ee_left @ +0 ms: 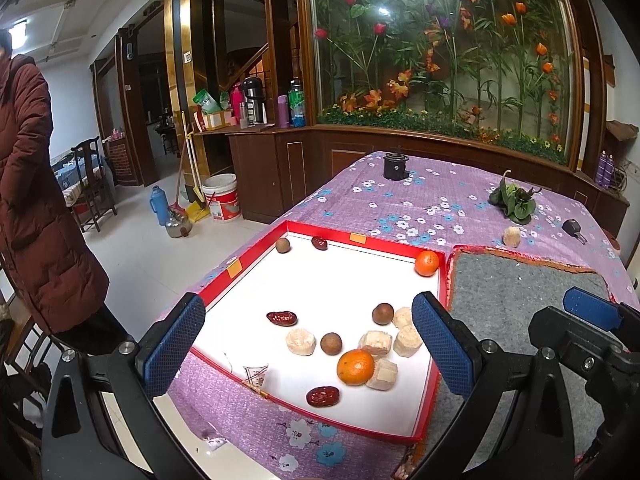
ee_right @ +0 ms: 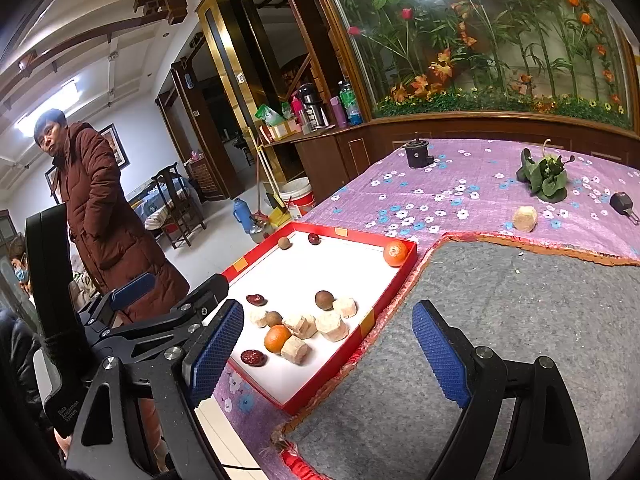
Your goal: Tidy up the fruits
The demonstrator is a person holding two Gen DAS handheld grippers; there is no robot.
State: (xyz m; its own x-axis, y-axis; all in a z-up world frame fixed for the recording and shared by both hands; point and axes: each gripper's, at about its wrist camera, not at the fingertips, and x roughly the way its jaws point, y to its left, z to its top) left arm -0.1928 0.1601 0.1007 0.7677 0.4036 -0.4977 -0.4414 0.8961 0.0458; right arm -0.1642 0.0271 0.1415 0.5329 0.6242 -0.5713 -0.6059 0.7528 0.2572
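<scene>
On the far left we see a person in a dark red coat (ee_right: pixel 108 216) standing on the floor, hands tucked in the pockets. Next comes our left gripper (ee_left: pixel 308 344), its blue fingers spread wide with nothing between them. It hangs over the red box (ee_left: pixel 240 268) with the white inside, which sits on the purple flower cloth (ee_left: pixel 400 200).

Inside the box the fruits lie loose. One orange (ee_left: pixel 355 367) sits near the front, another orange (ee_left: pixel 427 263) in the far right corner. We count three dark red dates (ee_left: pixel 282 318), three round brown fruits (ee_left: pixel 331 343) and some pale lumpy chunks (ee_left: pixel 408 340). The chunks bunch together, so we cannot tell how many there are.

Right of the box lies a gray mat (ee_right: pixel 520 320). Our right gripper (ee_right: pixel 328 348) hangs over its edge, fingers spread wide too, empty. One more pale chunk (ee_right: pixel 525 218) sits alone on the cloth past the mat, near a bunch of green leaves (ee_right: pixel 546 176). A small black thing (ee_right: pixel 622 202) at the right edge is too small to make out.
</scene>
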